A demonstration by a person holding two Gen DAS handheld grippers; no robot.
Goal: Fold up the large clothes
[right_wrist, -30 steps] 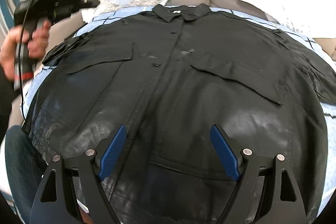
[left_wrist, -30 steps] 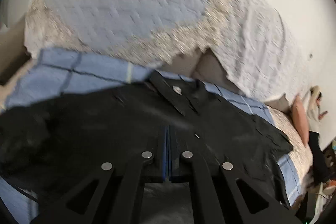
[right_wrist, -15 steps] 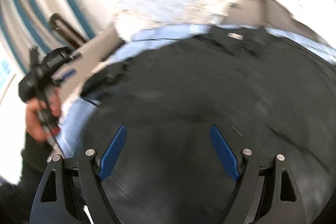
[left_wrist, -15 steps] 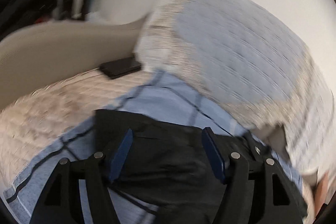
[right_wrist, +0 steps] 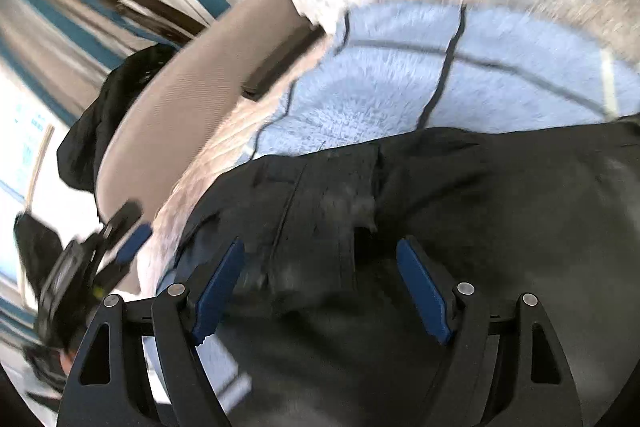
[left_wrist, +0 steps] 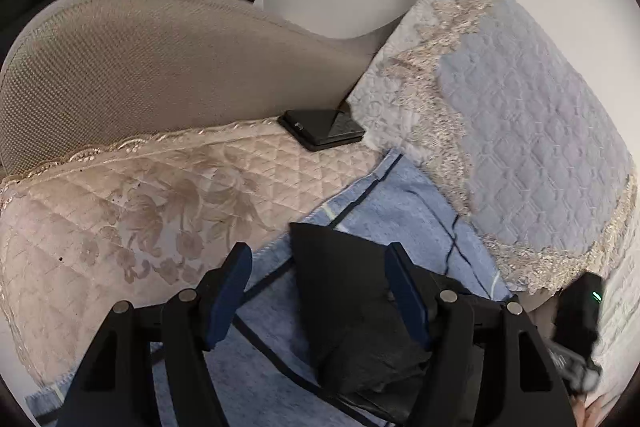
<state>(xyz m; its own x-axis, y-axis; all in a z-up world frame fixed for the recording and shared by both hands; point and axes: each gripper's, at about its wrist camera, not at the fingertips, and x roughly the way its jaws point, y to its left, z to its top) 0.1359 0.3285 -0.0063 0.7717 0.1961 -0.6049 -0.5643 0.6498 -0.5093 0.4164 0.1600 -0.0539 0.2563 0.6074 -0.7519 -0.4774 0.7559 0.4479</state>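
Black shirt (left_wrist: 352, 311) lies spread on a blue blanket (left_wrist: 404, 211). Left gripper (left_wrist: 320, 291) and right gripper (right_wrist: 320, 287), both released, hover over its sleeve; next likely comes grasping it to fold inward.

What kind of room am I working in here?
Most likely a home living room: the black shirt lies on a blue plaid blanket spread over a sofa with a beige arm, quilted lace-edged covers and a black phone by the arm.
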